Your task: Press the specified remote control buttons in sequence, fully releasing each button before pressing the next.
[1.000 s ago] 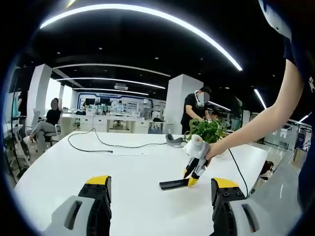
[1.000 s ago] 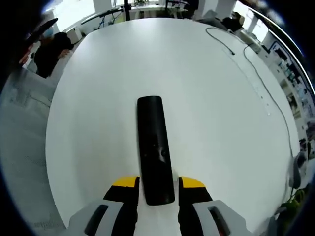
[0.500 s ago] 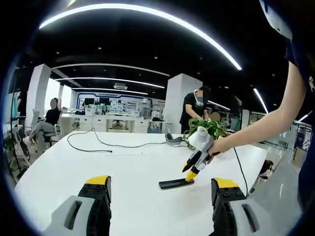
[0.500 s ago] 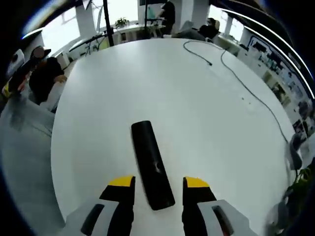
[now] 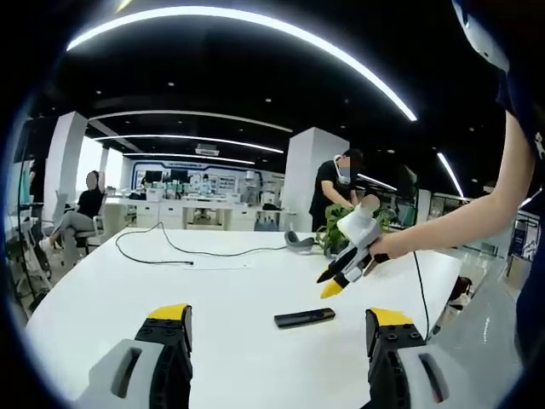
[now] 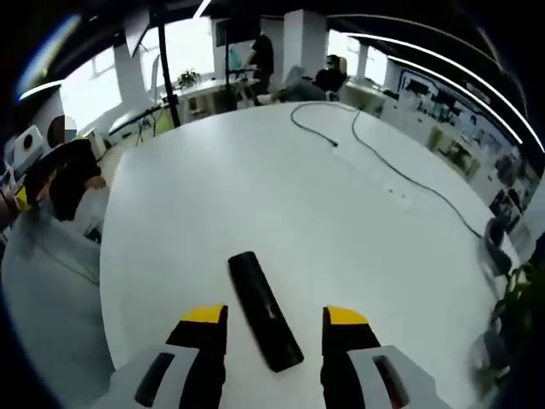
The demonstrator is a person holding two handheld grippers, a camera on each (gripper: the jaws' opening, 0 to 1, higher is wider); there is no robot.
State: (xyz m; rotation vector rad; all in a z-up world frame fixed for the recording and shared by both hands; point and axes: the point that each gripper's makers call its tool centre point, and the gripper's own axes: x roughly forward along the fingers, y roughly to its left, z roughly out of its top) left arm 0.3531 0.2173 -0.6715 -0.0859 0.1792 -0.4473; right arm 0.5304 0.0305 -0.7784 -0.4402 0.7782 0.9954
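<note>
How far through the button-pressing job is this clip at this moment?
Done: cannot tell which presses are made. In hand: the right gripper hangs open above the slim black remote control on the round white table, touching nothing. Left: any remaining presses; the left gripper waits open.

A slim black remote control [image 5: 304, 319] [image 6: 264, 310] lies flat on a white table [image 5: 128, 298] [image 6: 255, 187], free of any grip.
</note>
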